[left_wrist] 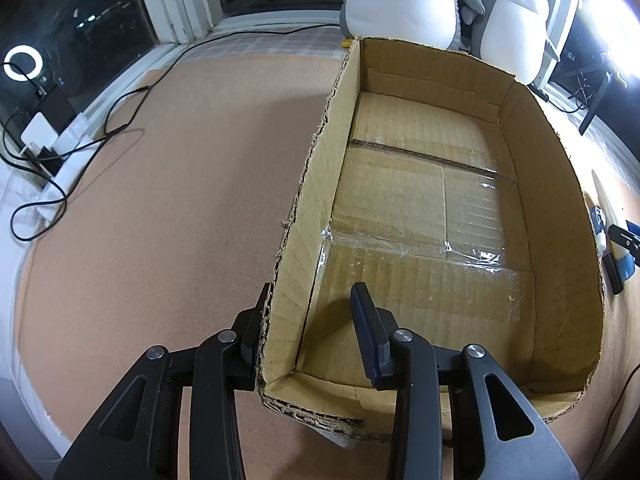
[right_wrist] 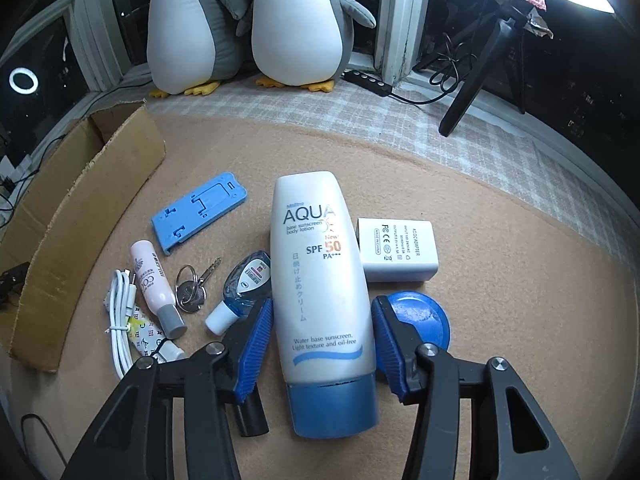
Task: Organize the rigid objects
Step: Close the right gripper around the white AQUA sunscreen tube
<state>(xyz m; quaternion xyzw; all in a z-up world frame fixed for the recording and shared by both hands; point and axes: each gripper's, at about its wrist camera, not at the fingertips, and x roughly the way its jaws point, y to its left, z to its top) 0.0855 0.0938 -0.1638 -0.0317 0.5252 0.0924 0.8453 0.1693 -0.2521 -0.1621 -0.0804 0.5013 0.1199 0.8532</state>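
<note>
In the left wrist view an empty cardboard box (left_wrist: pixel 424 216) lies on the cork mat. My left gripper (left_wrist: pixel 310 312) is open and straddles the box's near left wall, one finger outside and one inside. In the right wrist view a white AQUA sunscreen tube (right_wrist: pixel 320 280) with a blue cap lies between the open fingers of my right gripper (right_wrist: pixel 322 328), which do not press it. Around it lie a blue phone stand (right_wrist: pixel 200 212), a pink tube (right_wrist: pixel 154 280), keys (right_wrist: pixel 192 288), a small blue bottle (right_wrist: pixel 240 292), a white adapter (right_wrist: pixel 396 250), a blue round lid (right_wrist: pixel 420 316) and a white cable (right_wrist: pixel 120 320).
The box (right_wrist: pixel 80 216) stands left of the items in the right wrist view. Two plush penguins (right_wrist: pixel 256 24) sit at the window sill behind. A black tripod (right_wrist: pixel 480 68) stands at the back right. Cables and a power strip (left_wrist: pixel 44 140) lie at the mat's left edge.
</note>
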